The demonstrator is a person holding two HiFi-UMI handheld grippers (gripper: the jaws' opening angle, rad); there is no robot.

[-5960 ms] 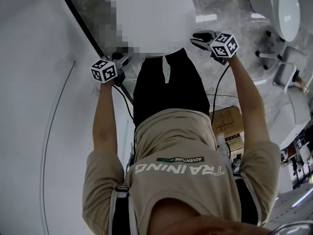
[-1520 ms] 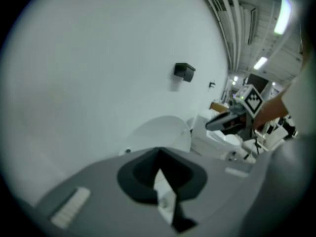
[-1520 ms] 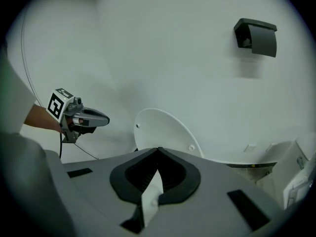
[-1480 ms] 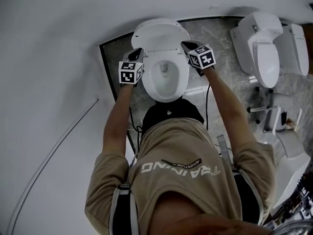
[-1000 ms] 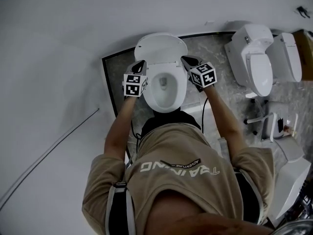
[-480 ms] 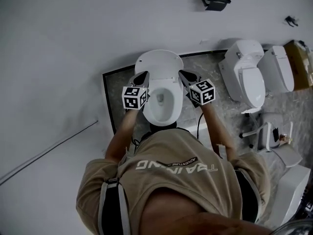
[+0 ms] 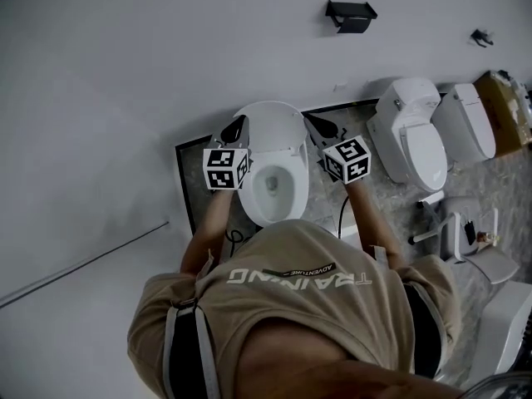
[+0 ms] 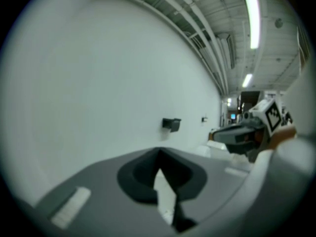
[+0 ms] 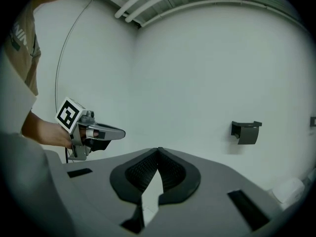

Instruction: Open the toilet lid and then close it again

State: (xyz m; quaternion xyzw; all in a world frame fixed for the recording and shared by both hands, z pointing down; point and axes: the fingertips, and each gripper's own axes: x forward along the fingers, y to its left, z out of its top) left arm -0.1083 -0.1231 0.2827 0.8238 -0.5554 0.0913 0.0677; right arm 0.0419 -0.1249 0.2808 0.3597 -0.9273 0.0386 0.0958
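Lid [image 7: 268,120] stands raised between left gripper [image 7: 236,127] and right gripper [image 7: 316,124], both closed.

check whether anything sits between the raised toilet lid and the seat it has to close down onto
Nothing visible does. The toilet lid stands raised, the seat below it is bare, and the left hand-held gripper and right hand-held gripper flank the lid at its sides, both shut and empty.

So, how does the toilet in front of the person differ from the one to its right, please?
The near toilet has its lid raised and its bowl exposed; the neighbouring toilet has its lid down. The left gripper and right gripper flank the near toilet; neither is by the neighbouring toilet. Both are white, against the wall.
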